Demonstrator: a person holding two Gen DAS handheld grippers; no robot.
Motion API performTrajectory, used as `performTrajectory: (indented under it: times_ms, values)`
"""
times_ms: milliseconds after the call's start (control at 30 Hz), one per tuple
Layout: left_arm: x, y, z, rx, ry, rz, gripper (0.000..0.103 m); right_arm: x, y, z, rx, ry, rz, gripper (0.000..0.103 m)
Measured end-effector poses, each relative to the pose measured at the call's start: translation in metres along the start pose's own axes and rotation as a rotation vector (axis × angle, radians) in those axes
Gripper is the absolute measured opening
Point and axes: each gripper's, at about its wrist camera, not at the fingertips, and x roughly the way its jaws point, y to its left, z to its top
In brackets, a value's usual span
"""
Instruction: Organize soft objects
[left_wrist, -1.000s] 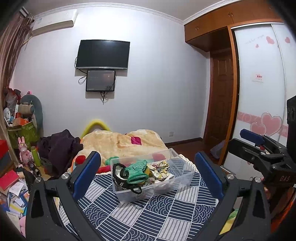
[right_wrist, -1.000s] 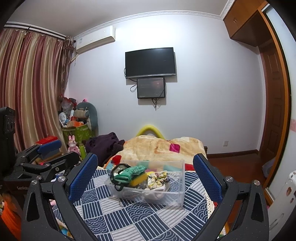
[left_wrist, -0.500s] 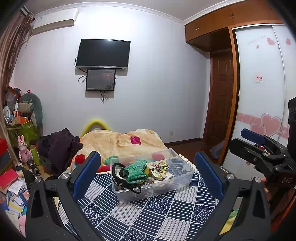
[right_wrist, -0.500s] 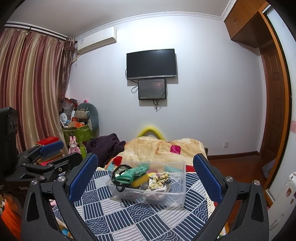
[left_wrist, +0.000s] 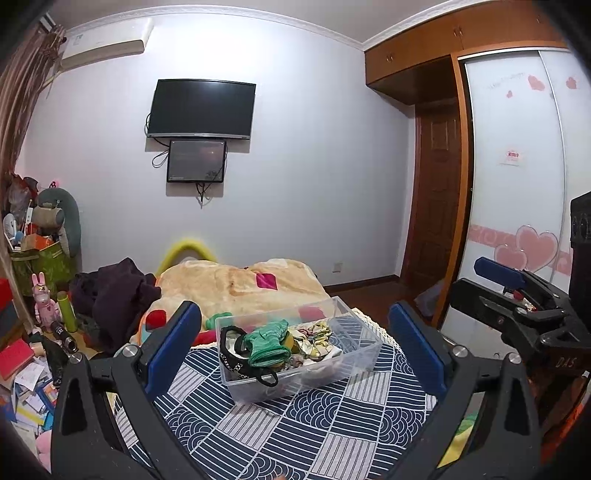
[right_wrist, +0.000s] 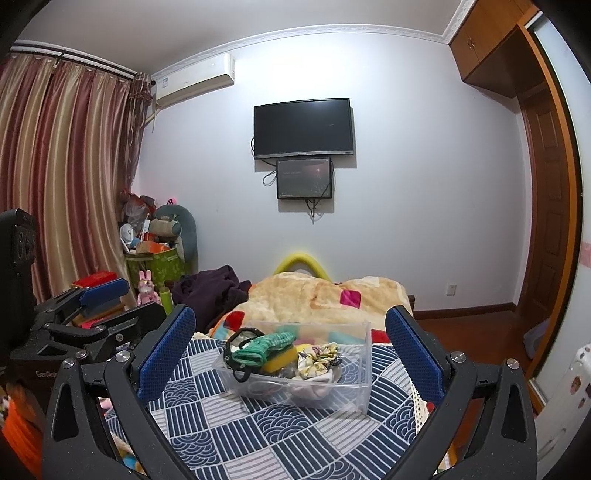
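Note:
A clear plastic bin (left_wrist: 354, 363) (right_wrist: 351, 369) stands on a table with a navy and grey patterned cloth (left_wrist: 295, 424) (right_wrist: 258, 428). It holds soft items: a green knitted piece (left_wrist: 267, 341) (right_wrist: 264, 347), a black strap (left_wrist: 236, 354), a yellow piece (right_wrist: 282, 360) and a floral scrunchie (left_wrist: 314, 338) (right_wrist: 319, 358). My left gripper (left_wrist: 295, 343) is open and empty, held back from the bin. My right gripper (right_wrist: 290, 347) is open and empty, also short of the bin. Each gripper shows in the other's view (left_wrist: 517, 295) (right_wrist: 85, 317).
Behind the table is a bed with a beige blanket (left_wrist: 240, 284) and a dark garment (left_wrist: 118, 291). Clutter, books and toys lie on the floor at left (left_wrist: 33, 354). A wardrobe (left_wrist: 517, 184) and door (left_wrist: 436, 206) stand at right.
Both views have shifted slightly; the grippers stay open and empty, and the bin's contents are unchanged.

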Motion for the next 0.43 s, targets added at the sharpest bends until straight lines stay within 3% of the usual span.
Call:
performTrajectory:
  times_ms: [433]
  values:
    - [-0.0016,-0.0026,0.0017,0.011,0.004,-0.007,0.103,0.0001,0.001,-0.0002,-0.001,0.003,-0.001,0.103]
